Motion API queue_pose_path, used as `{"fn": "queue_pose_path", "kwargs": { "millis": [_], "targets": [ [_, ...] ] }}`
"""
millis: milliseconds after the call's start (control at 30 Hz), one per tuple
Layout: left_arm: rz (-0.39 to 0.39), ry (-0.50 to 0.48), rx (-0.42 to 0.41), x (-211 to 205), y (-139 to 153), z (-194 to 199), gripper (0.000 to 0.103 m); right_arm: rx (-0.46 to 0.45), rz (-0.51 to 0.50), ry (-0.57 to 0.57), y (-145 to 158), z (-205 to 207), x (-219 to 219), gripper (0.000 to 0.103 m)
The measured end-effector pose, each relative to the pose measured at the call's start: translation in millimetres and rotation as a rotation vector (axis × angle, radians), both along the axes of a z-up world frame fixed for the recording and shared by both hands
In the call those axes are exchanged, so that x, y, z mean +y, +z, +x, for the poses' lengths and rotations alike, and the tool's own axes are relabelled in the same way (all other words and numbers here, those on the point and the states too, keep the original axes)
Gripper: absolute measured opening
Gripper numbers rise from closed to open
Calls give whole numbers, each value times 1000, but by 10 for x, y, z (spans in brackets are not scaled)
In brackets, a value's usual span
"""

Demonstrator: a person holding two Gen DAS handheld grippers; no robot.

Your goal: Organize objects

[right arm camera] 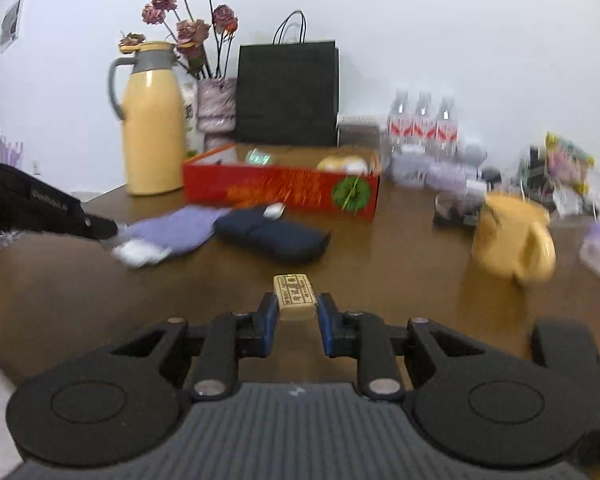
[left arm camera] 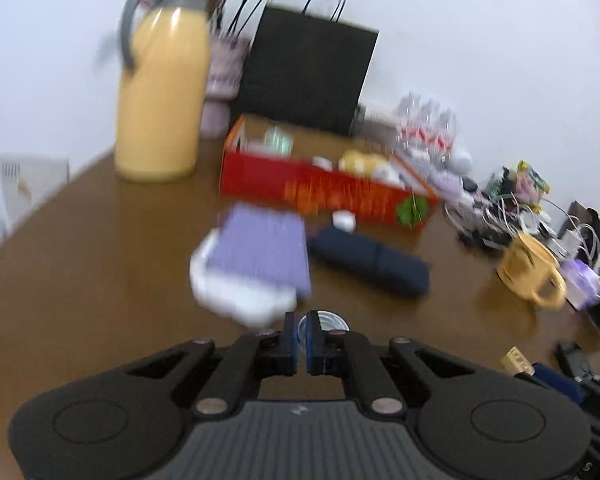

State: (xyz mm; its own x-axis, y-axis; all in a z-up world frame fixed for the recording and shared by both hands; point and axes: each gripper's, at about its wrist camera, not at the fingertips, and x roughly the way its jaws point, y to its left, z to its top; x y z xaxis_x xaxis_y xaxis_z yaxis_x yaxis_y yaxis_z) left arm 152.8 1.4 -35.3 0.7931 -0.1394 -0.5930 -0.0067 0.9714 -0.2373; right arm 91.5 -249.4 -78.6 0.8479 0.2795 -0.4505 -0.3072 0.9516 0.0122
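While the right gripper (right arm camera: 298, 312) has its fingers spread either side of a small tan block (right arm camera: 295, 297) on the desk (right arm camera: 400, 280), left gripper (left arm camera: 300, 338): fingers nearly closed, contents indiscernible. Beyond: navy pouch (right arm camera: 270, 236), red box (right arm camera: 284, 190), yellow mug (right arm camera: 512, 248), yellow jug (right arm camera: 150, 132).
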Motion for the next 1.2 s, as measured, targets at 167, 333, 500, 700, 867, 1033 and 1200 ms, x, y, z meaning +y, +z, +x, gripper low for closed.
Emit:
{"fn": "queue_pose_path", "kwargs": {
  "millis": [167,333,500,700,867,1033,1200],
  "targets": [
    [16,34,-24,44,65,-213,3,19,24,-21,31,-156,-128,22],
    [18,29,-47,110,118,-1,3,-17,0,-21,82,58,-144,22],
    [32,-69,-131,265,533,981,3,-85,45,-13,514,828,-249,22],
    [-2,-207,-29,189,683,2840,3,54,227,160,1011,2929,76,22],
    [85,-220,111,2,198,3779,3,270,141,119,600,4499,617,22],
    [83,-214,159,44,-66,3966,16,370,119,71,88,4986,866,29],
    [43,-202,106,174,66,3854,28,278,196,48,188,4813,691,37]
  ]
}}
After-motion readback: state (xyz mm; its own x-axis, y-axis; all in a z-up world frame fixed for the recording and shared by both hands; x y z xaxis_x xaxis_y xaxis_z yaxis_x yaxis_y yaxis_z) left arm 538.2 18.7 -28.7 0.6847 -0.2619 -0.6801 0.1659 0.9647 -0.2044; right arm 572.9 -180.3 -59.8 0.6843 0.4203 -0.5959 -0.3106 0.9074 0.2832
